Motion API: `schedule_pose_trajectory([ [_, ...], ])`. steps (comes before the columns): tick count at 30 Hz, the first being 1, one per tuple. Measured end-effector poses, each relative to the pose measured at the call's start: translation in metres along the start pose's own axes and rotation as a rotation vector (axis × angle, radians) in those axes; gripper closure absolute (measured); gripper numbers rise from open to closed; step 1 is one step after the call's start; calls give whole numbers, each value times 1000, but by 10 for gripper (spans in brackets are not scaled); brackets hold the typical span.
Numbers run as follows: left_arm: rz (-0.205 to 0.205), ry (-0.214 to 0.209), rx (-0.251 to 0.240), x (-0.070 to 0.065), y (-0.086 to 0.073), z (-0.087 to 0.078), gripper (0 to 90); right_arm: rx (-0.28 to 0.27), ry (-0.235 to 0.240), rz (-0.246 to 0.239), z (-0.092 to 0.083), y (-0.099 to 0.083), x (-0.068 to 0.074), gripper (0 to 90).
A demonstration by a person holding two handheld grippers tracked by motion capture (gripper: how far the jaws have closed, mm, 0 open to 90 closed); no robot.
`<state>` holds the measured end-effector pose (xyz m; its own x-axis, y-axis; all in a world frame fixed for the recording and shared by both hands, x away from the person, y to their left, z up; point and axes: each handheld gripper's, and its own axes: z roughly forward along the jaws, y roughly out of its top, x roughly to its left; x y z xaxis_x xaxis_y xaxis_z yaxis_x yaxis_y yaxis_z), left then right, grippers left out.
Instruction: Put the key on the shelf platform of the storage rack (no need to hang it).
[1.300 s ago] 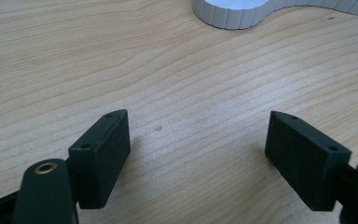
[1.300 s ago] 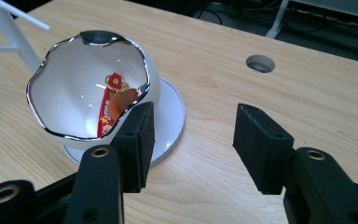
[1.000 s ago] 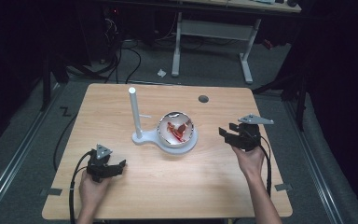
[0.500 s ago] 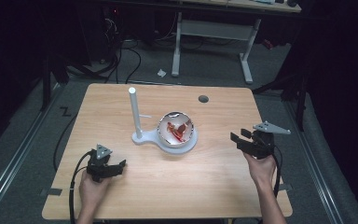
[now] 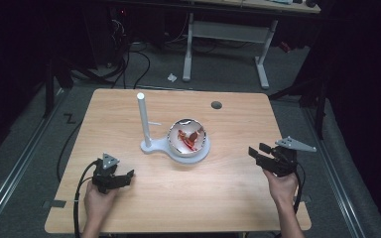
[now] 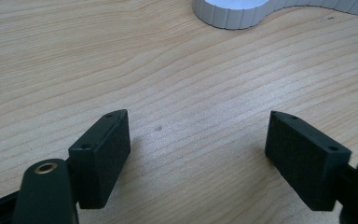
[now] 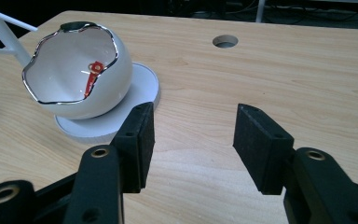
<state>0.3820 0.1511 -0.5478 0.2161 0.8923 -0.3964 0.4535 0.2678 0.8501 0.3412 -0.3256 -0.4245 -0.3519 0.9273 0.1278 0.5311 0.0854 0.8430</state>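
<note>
1. Left gripper (image 5: pixel 124 177), held in the person's left hand (image 5: pixel 98 200), sits low at the table's (image 5: pixel 228 198) near-left part. Jaws wide apart, bare wood between them; the white stand base (image 6: pixel 242 11) lies ahead of them in the left gripper view.
2. White stand (image 5: pixel 151 145): upright post (image 5: pixel 142 119) left of centre, round base to its right.
3. Bowl (image 5: pixel 188 139), white with a wavy silver rim, sits on the stand's round base at table centre. Small red thing (image 7: pixel 92 77) inside, can't tell what it is.
4. Round hole (image 5: pixel 216 105) in the tabletop, far side, right of the bowl.
5. Right gripper (image 5: pixel 258 150), in the right hand (image 5: pixel 283 186) near the right edge, well apart from the bowl and pointing toward it. Jaws apart, nothing between them.
</note>
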Motion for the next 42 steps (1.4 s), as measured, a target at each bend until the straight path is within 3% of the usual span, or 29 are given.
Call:
schedule_pose_trajectory([
  [20,0,0,0,0,0,0,224,3,10,12,-6,-20,4,482],
  [42,0,0,0,0,0,0,224,44,45,16,8,-41,16,478],
])
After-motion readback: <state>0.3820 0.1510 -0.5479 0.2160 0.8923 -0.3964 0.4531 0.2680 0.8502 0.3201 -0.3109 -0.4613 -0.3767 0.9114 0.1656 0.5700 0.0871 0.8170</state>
